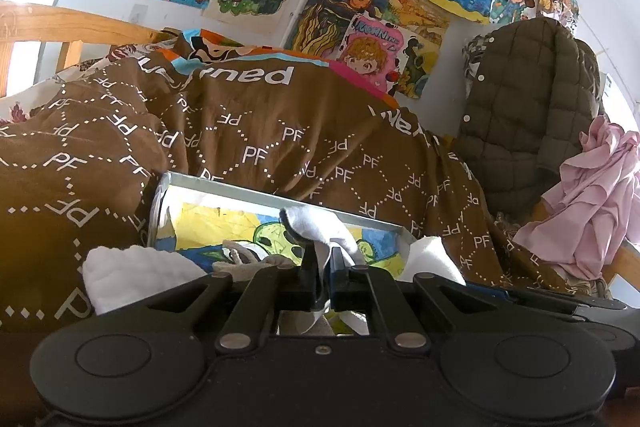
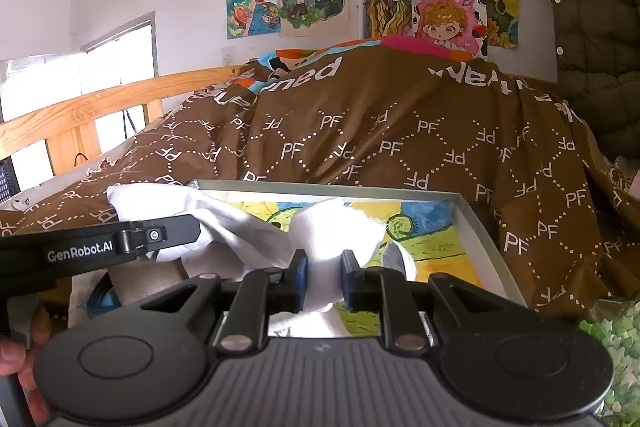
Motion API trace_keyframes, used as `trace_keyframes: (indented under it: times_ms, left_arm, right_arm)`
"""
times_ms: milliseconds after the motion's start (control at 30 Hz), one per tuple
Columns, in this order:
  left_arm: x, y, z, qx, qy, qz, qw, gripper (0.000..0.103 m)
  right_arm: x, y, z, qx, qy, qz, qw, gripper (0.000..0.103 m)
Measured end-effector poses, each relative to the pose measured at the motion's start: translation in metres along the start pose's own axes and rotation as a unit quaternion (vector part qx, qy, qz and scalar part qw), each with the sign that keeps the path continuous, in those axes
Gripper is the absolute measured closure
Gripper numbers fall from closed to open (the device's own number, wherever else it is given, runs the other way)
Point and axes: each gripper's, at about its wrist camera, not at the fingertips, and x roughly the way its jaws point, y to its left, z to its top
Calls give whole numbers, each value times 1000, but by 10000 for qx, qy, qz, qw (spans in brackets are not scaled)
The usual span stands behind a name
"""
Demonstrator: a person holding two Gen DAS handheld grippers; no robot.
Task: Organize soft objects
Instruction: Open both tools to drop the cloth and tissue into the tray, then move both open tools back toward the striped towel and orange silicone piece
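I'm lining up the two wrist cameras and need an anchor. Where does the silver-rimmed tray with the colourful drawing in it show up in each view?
Left wrist: the tray sits low centre, just beyond the left claw, its rim slanting down to the right.
Right wrist: the tray fills the lower centre and right, behind the right claw.
Shared landmark: the brown PF-patterned blanket directly behind the tray.

right hand-held gripper (image 2: 323, 277) pinching white cloth (image 2: 332, 227), box (image 2: 476, 223)

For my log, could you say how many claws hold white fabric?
2: the left claw pinches a white sock above the box; the right claw clamps a white cloth over it.
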Motion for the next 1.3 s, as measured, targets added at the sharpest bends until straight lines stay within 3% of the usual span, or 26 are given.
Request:
trace_keyframes:
  times_ms: [400, 467, 600, 767, 833, 1067, 1233, 1300]
  left_arm:
    - [3, -1, -1, 18, 158, 100, 9998, 88]
    - [3, -1, 0, -26, 206, 133, 9997, 79]
    - [-1, -3, 3, -186, 284, 195, 9992, 68]
    - [-14, -11, 10, -227, 178, 214, 9994, 40]
    - [-21, -15, 12, -215, 110, 240, 9994, 33]
    - [-53, -30, 20, -109, -274, 423, 9987, 12]
    - [-82, -43, 25, 32, -601, 537, 9967, 1]
    - [-93, -48, 27, 87, -711, 567, 9958, 1]
  right_arm:
    - [1, -6, 2, 126, 57, -95, 9999, 66]
    - [0, -7, 2, 151, 53, -128, 9998, 56]
    - [-7, -12, 6, 223, -26, -190, 9996, 46]
    - [-22, -18, 14, 367, -205, -270, 9987, 32]
    - [-30, -20, 18, 418, -302, -286, 9983, 28]
    - [-66, -26, 30, 617, -719, -443, 9945, 7]
    - [-102, -26, 36, 607, -1133, -619, 9898, 0]
    - [-117, -25, 39, 618, -1243, -659, 9881, 0]
